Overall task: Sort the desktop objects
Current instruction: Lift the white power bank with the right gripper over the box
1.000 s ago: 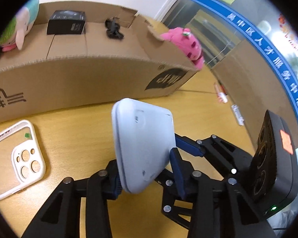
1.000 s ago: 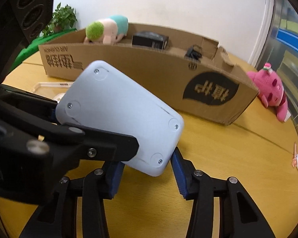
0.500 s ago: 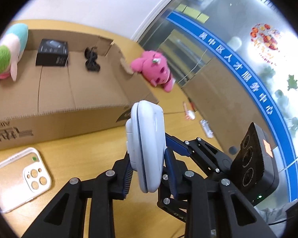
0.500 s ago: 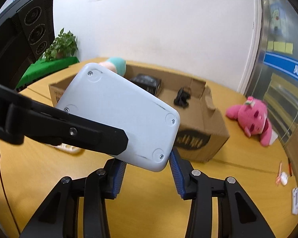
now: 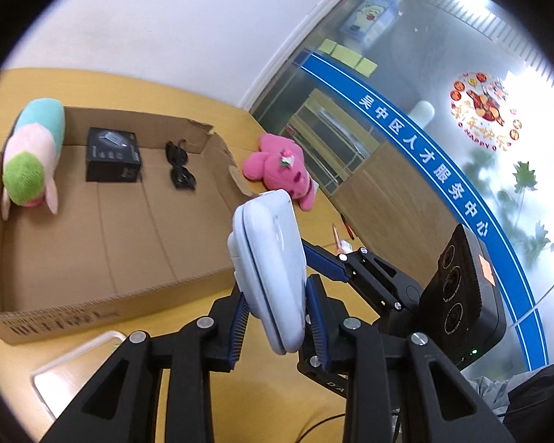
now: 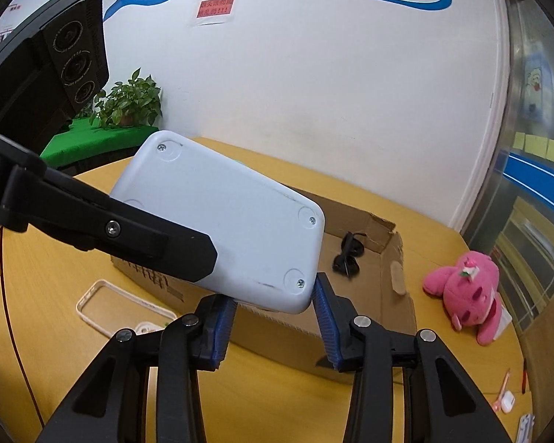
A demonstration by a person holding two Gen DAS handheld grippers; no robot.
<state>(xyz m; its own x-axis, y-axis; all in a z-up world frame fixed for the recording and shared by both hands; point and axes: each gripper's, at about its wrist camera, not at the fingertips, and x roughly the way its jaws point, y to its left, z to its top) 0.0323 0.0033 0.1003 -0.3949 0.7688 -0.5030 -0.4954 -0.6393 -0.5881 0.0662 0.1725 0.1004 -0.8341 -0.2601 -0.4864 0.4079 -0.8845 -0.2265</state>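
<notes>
White plastic case [image 5: 269, 269] pinched edge-on between the left gripper [image 5: 277, 317] pads, held up in the air over the table near the cardboard box [image 5: 103, 229], right gripper [image 6: 273, 328] spread wide just under its corner, pink plush [image 6: 465, 288] left lying beside the box

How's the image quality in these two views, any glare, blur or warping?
Left wrist view: strong fisheye bending, glare washes out the glass wall top right, box sharp, the white case close and slightly soft. Right wrist view: even light, wall curves, black corners, plush a bit soft.
</notes>
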